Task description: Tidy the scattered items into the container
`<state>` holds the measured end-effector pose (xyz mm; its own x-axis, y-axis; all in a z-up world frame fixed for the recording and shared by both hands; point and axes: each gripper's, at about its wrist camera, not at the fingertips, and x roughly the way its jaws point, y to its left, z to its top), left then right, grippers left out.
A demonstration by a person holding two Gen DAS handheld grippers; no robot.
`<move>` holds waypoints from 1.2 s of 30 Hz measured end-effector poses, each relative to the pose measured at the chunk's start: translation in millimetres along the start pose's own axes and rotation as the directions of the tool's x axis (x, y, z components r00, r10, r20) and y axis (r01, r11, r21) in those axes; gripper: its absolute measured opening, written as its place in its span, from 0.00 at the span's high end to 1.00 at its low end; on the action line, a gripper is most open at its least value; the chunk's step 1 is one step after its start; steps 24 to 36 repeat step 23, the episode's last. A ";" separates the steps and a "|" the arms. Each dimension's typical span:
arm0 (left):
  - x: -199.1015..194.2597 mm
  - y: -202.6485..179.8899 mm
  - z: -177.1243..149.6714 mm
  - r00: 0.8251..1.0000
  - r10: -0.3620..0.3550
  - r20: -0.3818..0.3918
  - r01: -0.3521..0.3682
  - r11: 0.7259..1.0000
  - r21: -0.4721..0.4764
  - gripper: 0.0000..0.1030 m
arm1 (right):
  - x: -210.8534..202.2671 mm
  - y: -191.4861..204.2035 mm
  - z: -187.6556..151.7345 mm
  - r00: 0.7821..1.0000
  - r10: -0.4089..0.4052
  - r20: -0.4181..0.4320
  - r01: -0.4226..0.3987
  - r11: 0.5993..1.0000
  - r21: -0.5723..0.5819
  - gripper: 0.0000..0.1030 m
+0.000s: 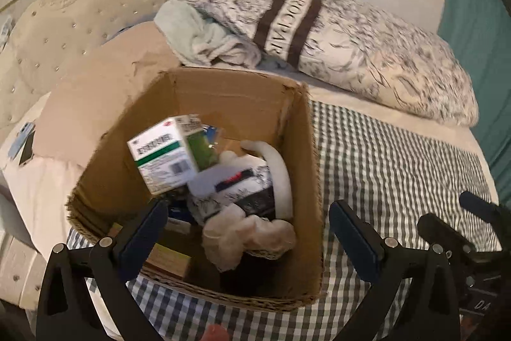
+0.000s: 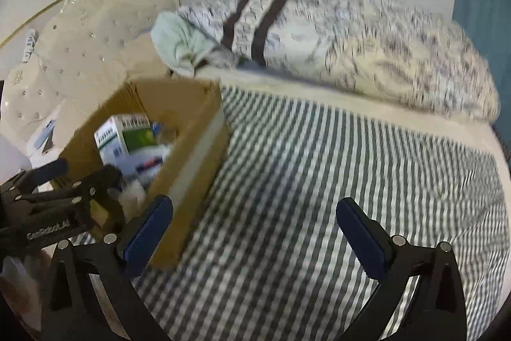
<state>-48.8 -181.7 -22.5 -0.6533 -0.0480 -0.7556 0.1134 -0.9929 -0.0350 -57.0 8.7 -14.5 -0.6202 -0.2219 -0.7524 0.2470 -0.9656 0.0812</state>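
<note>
Cardboard box (image 1: 300,155) on checked sheet (image 1: 383,168): holds green-white carton (image 1: 166,154), misc. items. Left gripper (image 1: 249,232) above it, right gripper (image 2: 255,232) alongside; both spread wide, nothing held.

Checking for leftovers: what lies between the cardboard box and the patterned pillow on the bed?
Only bare checked bedsheet shows between the cardboard box and the patterned pillow, seen in the right wrist view; nothing scattered shows there.

One cardboard box (image 1: 297,130) sits on one gingham sheet (image 1: 399,174). Inside show one green-and-white medicine carton (image 1: 166,152) and one crumpled beige cloth (image 1: 246,235). Behind lie one patterned pillow (image 1: 367,53) and one mint towel (image 1: 191,34).
</note>
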 end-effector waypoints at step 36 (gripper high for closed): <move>-0.5 -7.2 -4.6 0.996 0.087 0.019 -0.087 0.996 0.009 0.00 | 7.2 -13.8 -9.4 0.997 -0.058 -0.042 0.060 0.998 0.032 0.00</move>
